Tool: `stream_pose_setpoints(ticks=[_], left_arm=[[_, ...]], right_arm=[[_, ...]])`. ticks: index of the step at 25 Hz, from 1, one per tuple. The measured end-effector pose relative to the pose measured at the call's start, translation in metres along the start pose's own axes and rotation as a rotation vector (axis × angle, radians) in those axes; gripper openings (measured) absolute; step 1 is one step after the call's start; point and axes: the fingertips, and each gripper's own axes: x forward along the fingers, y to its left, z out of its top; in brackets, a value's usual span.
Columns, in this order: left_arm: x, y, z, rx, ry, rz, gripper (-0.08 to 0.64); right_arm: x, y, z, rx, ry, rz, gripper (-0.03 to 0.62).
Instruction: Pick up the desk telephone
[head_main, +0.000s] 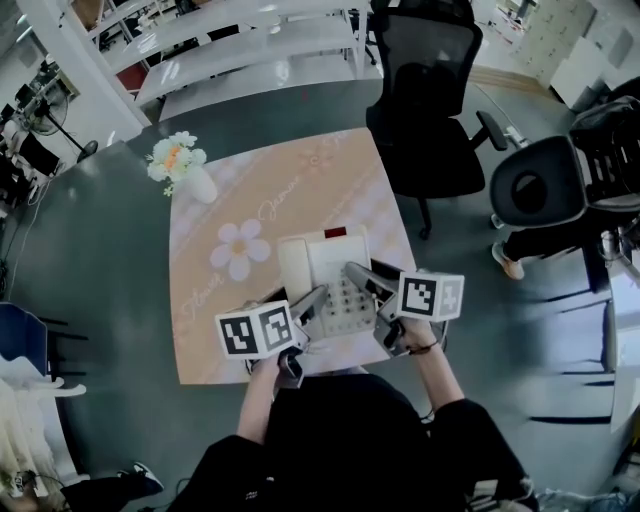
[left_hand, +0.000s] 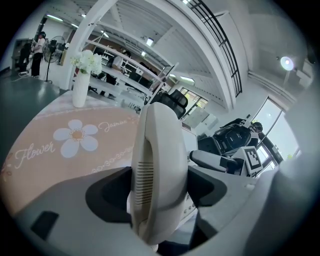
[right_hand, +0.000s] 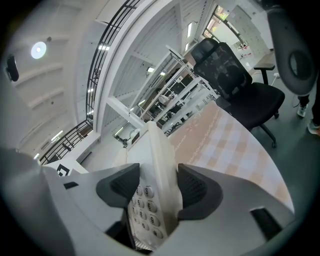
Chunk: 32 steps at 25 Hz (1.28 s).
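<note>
**Phone clamped from both sides, lift under way by my read**

Head view: cream plastic desk telephone (head_main: 322, 268) is over the near half of the pink flower-print bench (head_main: 240, 200). The left hand-held gripper (head_main: 312, 303) and right hand-held gripper (head_main: 362, 272) take opposite long edges (balanced, so nothing tips). The long axis runs away from the person, face up.

Left gripper view: jaws wide, pressed on the handset (left_hand: 157, 165) side.

Right gripper view: jaws wide, pinching the edge beside the keypad (right_hand: 145, 210).
</note>
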Motion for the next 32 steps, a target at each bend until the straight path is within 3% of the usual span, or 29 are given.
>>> stream_pose_setpoints(ticks=[32], left_arm=[[-0.057,-0.043,0.020,0.091,-0.097,-0.026,0.328]], right_arm=[[-0.041,0.064,0.022,-0.095,-0.082,0.066,0.227]])
